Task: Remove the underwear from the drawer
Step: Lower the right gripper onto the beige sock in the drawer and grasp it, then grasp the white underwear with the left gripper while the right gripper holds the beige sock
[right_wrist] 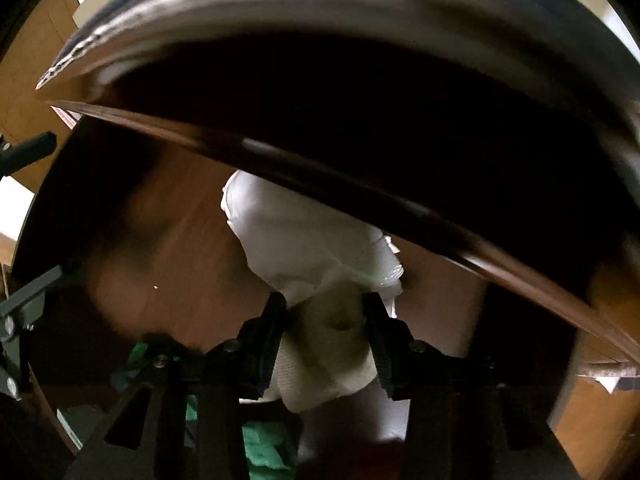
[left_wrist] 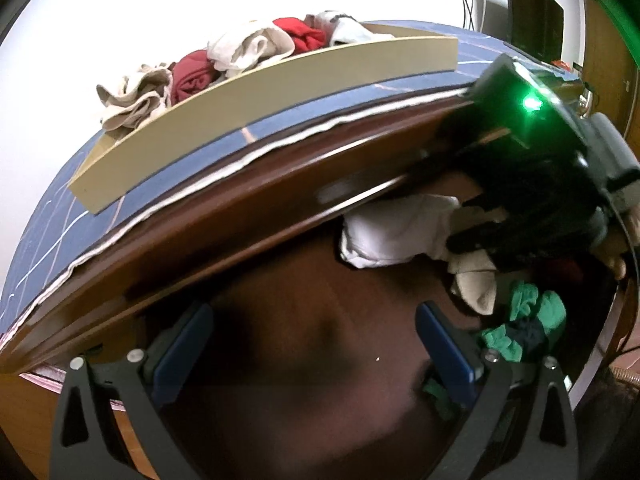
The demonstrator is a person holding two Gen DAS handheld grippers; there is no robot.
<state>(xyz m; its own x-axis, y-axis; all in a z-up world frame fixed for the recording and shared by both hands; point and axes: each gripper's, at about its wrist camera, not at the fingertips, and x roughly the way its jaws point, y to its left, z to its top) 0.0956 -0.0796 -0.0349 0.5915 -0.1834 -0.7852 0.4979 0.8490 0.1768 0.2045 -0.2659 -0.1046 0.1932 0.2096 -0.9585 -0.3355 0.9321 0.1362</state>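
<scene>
a dark brown wooden drawer [left_wrist: 280, 340] stands open below a blue-covered surface [left_wrist: 280, 116]. the right tool [right_wrist: 324, 312] is clamped on crumpled cream-white cloth underwear [right_wrist: 320, 344] inside the drawer. the left tool [left_wrist: 316, 336] hovers with blue pads apart, beside green garments [left_wrist: 528, 320].

Grippers: one idle, one engaged.
Left gripper [left_wrist: 316, 344] jaws spread wide, nothing between them. Right gripper [right_wrist: 326, 320] reaching forward, jaws clamped on cloth, its body visible from the left view.
</scene>
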